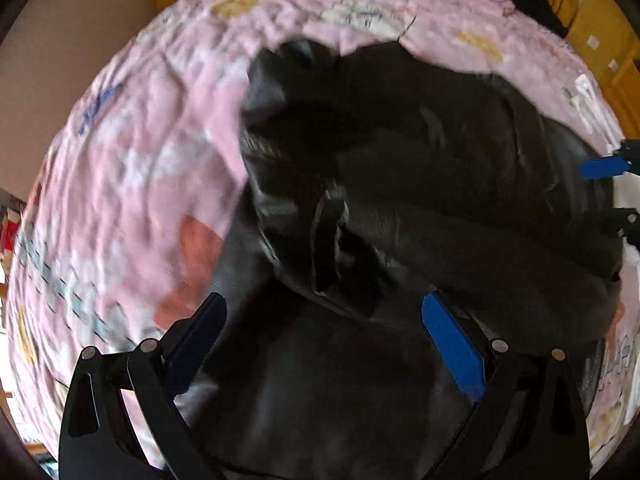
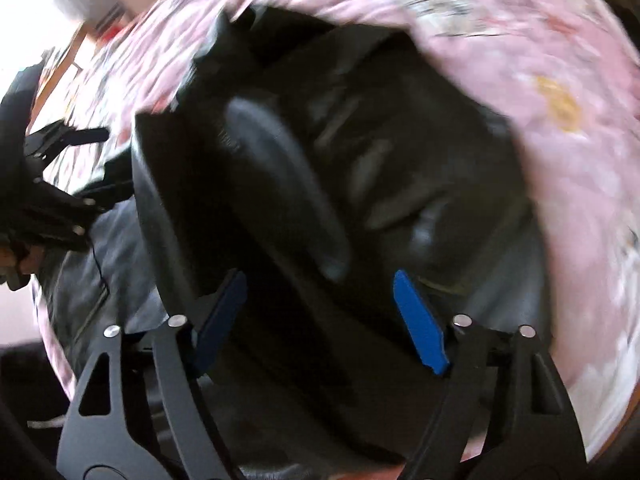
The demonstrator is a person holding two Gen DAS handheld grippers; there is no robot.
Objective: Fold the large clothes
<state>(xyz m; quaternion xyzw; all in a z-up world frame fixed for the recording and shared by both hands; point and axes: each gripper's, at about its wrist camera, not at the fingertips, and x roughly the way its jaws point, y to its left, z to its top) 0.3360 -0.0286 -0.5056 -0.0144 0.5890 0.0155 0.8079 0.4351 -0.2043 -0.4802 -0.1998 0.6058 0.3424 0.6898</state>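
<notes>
A large black leather-like jacket (image 1: 400, 160) lies crumpled on a pink patterned bedspread (image 1: 140, 140). My left gripper (image 1: 322, 304) points down over the jacket's near part, jaws wide open, with nothing pinched between the blue pads. My right gripper (image 1: 588, 192) shows at the right edge of the left wrist view, over the jacket's side. In the right wrist view, which is blurred, the right gripper (image 2: 320, 280) stands open above dark folds of the jacket (image 2: 380, 140), pads clear of the cloth. The left gripper (image 2: 104, 160) appears at the left edge, held by a hand (image 2: 16, 260).
The bedspread (image 2: 540, 80) surrounds the jacket on all sides. Yellow wooden furniture (image 1: 600, 28) stands beyond the bed at the upper right, a plain wall (image 1: 60, 40) at the upper left. A bright window (image 2: 32, 12) lies past the bed's edge.
</notes>
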